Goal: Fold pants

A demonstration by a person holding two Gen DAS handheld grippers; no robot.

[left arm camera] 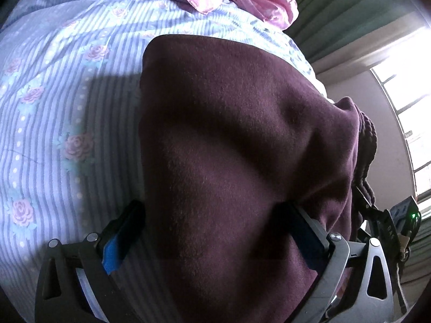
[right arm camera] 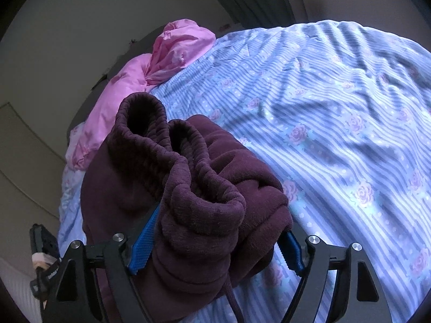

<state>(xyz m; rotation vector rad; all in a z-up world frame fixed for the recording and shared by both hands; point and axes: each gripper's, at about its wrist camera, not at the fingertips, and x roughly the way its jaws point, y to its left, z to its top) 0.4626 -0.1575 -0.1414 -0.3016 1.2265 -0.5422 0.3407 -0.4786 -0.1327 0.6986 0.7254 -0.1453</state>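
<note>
The dark maroon fleece pants (left arm camera: 229, 140) lie on a bed covered by a light blue striped sheet printed with small pink roses (left arm camera: 54, 107), and both pairs of tongs are down at the garment. The left tongs (left arm camera: 215, 231) are spread as wide as they go, their black fingers with blue pads straddling a broad, smooth fold of the maroon cloth; the left-hand pad (left arm camera: 113, 253) stands clear over the sheet, while the other finger is half buried against the fabric, so the cloth sits between them unpinched. The right tongs (right arm camera: 215, 247) are partly spread around the bunched end of the pants (right arm camera: 188, 188), where the ribbed elastic waistband curls into two open loops and a drawstring hangs down toward the camera. The thick bundle fills the gap between their blue pads (right arm camera: 142, 245), and I cannot tell whether they press it or only flank it. A crumpled glossy pink quilt (right arm camera: 172, 51) lies heaped at the far edge of the bed, just beyond the pants. Past the bed on the left tongs' side there are green curtains (left arm camera: 336, 8) and a bright window (left arm camera: 412, 113).
</note>
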